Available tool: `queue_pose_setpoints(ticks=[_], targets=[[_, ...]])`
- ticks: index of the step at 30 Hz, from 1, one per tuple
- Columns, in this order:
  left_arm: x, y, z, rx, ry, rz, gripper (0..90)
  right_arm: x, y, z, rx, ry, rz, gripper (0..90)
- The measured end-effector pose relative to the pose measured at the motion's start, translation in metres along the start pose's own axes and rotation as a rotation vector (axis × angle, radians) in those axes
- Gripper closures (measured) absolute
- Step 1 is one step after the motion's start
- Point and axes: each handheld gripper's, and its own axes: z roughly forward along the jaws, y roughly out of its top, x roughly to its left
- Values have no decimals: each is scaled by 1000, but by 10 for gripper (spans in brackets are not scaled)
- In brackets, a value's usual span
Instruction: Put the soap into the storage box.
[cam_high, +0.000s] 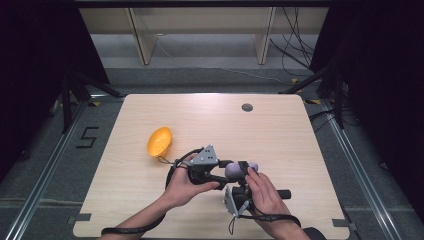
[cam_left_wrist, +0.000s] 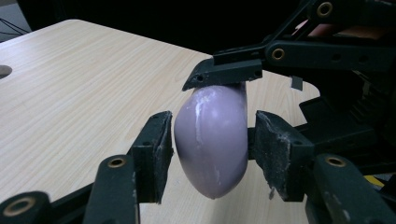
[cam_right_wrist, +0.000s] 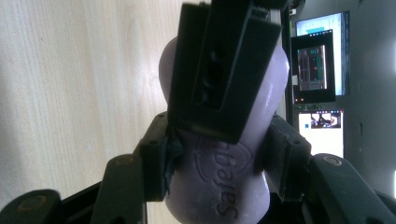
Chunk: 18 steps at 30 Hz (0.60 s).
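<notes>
The table (cam_high: 210, 120) is pale wood with a fine straight grain, a small grey disc (cam_high: 247, 107) set in its far side. On it lies an orange-yellow bowl (cam_high: 159, 141) — speckled inside. The piece held between both tools (cam_left_wrist: 212, 140) is matte lilac, scuffed with whitish streaks, with raised lettering in the same lilac. Both the left gripper (cam_left_wrist: 210, 144) and the right gripper (cam_right_wrist: 217, 158) are black — brass-coloured rivets at the joints, grey plates on top.

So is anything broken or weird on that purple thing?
The purple piece has whitish scuffs on its rounded side. The left gripper's pads are worn and crumbly at the edges. The yellow bowl lies tipped on its side.
</notes>
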Motion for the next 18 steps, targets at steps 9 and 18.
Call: queue_pose_setpoints(ticks=[9,18], targets=[[0,0,2,-1,-13,-17,523,2,1,0,-7,13,9,503],[3,1,2,4,-41,-14,539,1,1,-1,-23,7,-9,503]])
